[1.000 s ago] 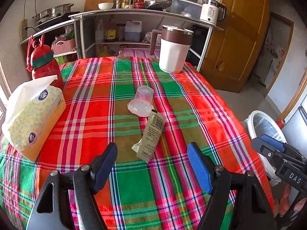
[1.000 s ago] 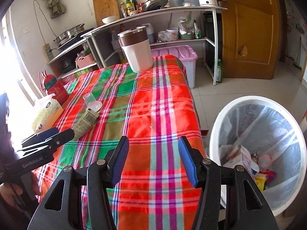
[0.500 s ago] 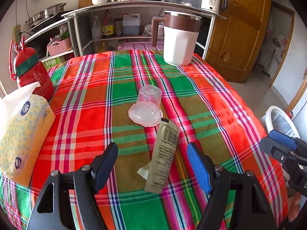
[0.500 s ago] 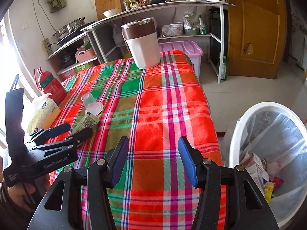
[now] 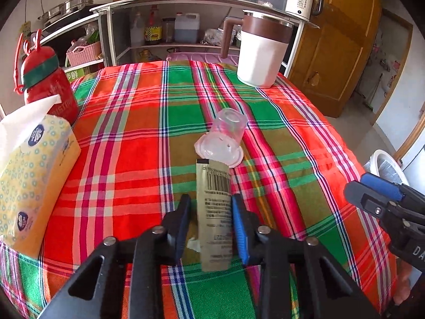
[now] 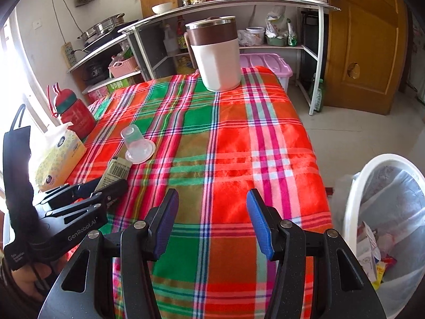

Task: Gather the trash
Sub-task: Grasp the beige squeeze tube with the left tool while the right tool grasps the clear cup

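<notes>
A flat olive-gold sachet wrapper [image 5: 215,207] with a barcode lies on the plaid tablecloth [image 5: 127,143]. My left gripper [image 5: 211,212] has closed around its lower half, with both pads against its edges; it rests on the cloth. A clear plastic cup [image 5: 224,135] lies tipped over just beyond the wrapper's far end. In the right wrist view the wrapper [image 6: 115,171] and cup [image 6: 136,145] show at left, with the left gripper [image 6: 106,186] on the wrapper. My right gripper [image 6: 212,207] is open and empty above the table's near right part.
A white bin [image 6: 385,228] lined with a bag and holding several pieces of trash stands on the floor right of the table. A tissue box [image 5: 29,180] and red bottle [image 5: 46,79] sit at the left edge. A large white-and-brown jug [image 5: 261,50] stands at the far end.
My left gripper has moved forward over the wrapper and its jaws have narrowed from wide open onto the wrapper's sides. The right gripper shifted slightly left and stays open.
</notes>
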Demonstrator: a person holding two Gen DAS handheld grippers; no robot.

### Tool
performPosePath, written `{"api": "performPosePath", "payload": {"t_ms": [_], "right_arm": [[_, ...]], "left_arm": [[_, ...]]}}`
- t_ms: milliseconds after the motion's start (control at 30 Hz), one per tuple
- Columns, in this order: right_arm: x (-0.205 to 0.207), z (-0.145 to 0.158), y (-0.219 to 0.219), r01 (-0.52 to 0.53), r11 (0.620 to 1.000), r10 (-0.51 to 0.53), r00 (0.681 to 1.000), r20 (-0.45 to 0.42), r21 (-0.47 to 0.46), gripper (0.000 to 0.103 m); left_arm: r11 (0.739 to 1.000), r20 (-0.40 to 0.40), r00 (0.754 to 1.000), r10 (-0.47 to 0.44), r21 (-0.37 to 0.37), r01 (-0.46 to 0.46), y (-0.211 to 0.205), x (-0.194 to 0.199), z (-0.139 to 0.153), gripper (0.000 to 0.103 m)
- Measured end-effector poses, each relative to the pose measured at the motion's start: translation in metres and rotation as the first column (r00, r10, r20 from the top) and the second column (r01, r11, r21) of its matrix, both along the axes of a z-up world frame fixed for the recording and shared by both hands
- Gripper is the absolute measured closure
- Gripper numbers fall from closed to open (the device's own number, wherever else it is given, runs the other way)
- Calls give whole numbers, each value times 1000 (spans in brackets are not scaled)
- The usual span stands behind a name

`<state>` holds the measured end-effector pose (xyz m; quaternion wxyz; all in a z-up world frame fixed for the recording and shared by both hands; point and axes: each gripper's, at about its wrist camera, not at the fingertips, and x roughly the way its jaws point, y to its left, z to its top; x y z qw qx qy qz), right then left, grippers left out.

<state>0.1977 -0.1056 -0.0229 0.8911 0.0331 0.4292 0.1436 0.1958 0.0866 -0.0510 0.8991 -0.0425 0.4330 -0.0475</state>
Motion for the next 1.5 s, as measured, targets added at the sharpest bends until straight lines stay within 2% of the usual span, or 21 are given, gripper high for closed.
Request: {"api": "performPosePath", "payload": {"t_ms": [100,433,867,1067,1133,1200,1233,1500], "right_arm": [[6,-1,11,-22,1000,22,1000,-2,-4,49],[28,-3,52,-100,995,100,995,8,8,49],[54,-7,94,-203,979,203,979,38,13,49],[62,-7,107,-216,976,217,974,61,-17,49],[64,-9,108,-211,977,211,976,58,-17,53],[64,-10,109,-203,979,204,977,58,-21,69],[64,-10,109,-200,980,201,978,57,-22,72],[57,-10,104,-200,980,200,978,54,-14,73]], "left_arm": [[1000,0,1000,17,-11,-17,8,-4,0,77],[995,17,996,91,-30,-90,38,-14,-1,77],[992,38,994,105,-80,-102,50,-22,1,77],[990,34,993,109,-99,-105,52,-23,0,77],[990,33,994,108,-98,-104,52,-23,0,77],[990,33,994,107,-99,-103,51,-23,0,77],[990,35,994,108,-97,-104,51,-23,0,77],[991,41,994,106,-85,-103,48,-26,3,77]]}}
